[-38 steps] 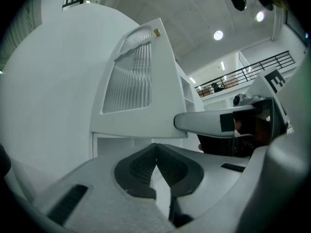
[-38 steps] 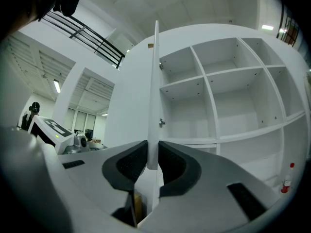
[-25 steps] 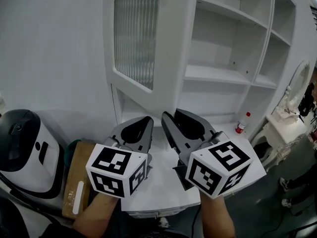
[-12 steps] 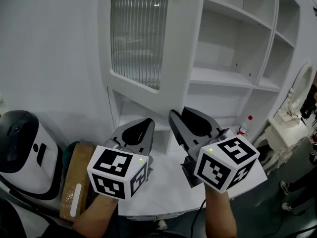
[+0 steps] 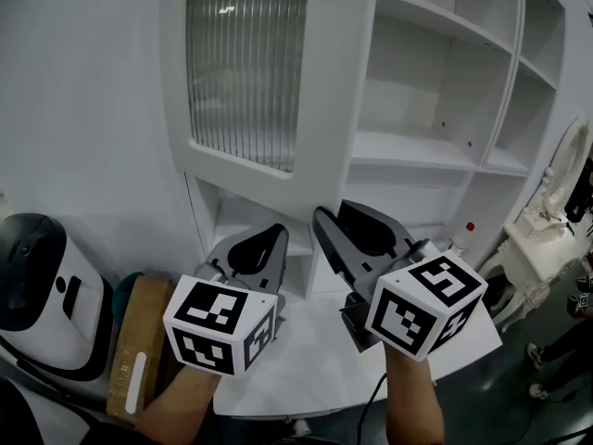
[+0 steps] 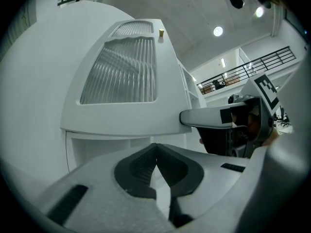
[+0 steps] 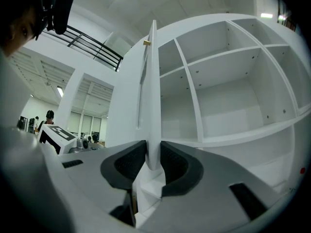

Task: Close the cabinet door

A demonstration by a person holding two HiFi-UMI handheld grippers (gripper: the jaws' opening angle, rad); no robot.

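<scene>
Plainly, the cabinet door [image 5: 246, 72], with its ribbed glass pane, stood swung out at twelve o'clock of the two tools, its face turned into the room. The open white shelves [image 5: 417, 146] lay bare at two o'clock. The right tool [image 7: 153, 152] had its jaws apart and opening, with the door's free edge and lower corner showing in the gap between them. The left tool [image 6: 155, 148] hung beside it with its jaws together on nothing. Both hovered over a white tabletop [image 5: 315, 360]. At nine o'clock sat a white-and-black machine [image 5: 42, 295] with a brown box [image 5: 134, 336] just beside it. At three o'clock stood a red-capped bottle [image 5: 462, 236], and beyond it a white dressing table [image 5: 533, 239].
</scene>
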